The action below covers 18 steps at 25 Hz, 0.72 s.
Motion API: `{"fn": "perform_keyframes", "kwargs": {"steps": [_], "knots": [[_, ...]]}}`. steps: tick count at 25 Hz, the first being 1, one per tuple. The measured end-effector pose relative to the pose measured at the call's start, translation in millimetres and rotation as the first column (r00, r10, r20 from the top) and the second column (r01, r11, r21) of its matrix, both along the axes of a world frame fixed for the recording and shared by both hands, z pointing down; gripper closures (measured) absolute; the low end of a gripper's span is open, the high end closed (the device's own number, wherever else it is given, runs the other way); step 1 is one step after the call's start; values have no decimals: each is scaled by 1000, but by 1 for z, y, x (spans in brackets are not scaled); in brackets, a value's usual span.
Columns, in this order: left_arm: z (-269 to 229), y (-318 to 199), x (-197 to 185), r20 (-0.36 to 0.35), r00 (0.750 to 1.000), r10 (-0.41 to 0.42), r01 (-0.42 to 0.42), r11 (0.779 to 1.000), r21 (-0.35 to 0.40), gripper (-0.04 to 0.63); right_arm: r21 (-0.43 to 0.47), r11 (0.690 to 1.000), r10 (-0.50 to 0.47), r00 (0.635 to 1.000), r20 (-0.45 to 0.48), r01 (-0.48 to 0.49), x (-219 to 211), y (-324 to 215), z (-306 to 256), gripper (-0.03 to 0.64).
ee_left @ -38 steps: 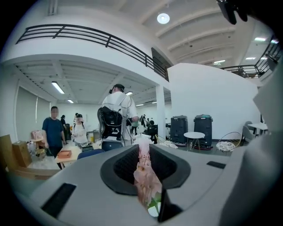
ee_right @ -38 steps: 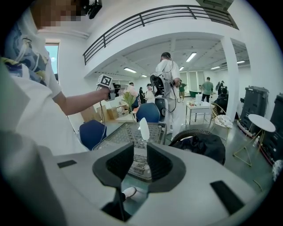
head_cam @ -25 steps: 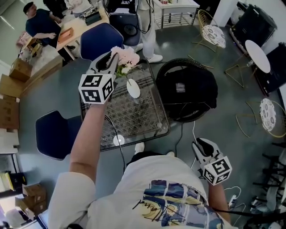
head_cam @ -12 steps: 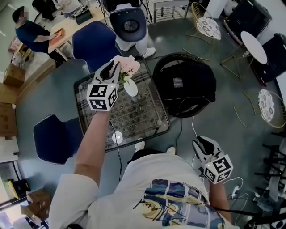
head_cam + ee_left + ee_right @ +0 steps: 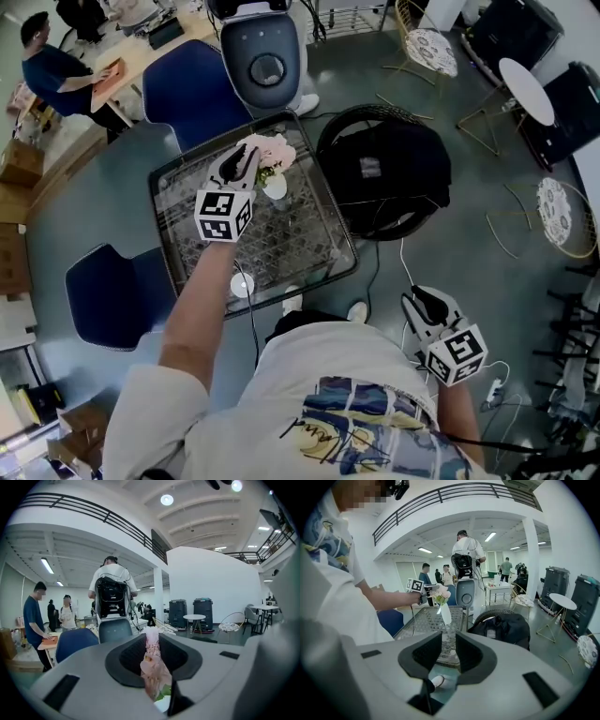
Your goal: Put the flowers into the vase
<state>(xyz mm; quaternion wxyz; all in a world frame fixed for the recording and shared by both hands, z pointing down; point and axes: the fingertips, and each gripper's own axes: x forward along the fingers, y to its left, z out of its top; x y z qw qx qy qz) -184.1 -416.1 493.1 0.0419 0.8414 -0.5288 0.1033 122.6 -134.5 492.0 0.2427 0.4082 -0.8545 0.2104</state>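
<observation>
Over the table (image 5: 291, 246), in the head view, flowers (image 5: 272, 150) are pinched by the left gripper (image 5: 241, 167) directly above the vase (image 5: 275, 187); the right gripper (image 5: 424, 305) is held low, well apart. Along the left gripper view, the flowers (image 5: 152, 667) are clamped between the jaws. From the right gripper view, its jaws are seen slightly apart and empty, and the vase (image 5: 446, 613) stands upright. Insertion is judged in hand. Next, the stems must be guided into the narrow mouth, then released.

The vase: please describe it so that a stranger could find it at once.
Find the glass table in the middle of the floor. Near its far edge a white vase stands under the pink flowers that the left gripper holds. It is the only upright white thing on it.
</observation>
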Motion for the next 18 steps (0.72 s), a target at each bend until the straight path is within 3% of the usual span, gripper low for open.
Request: {"fn": "perform_keyframes", "kwargs": {"steps": [6,18], "knots": [[15,-1,1,1,1000,12,-12,1000,-15,506,-5,1000,16,1000,-7,-16,1,8,3,529],[7,6,5,24,1000,9,-8,999,-32,426,14,999,29,999,16,-29,10,8,-2,529]]}}
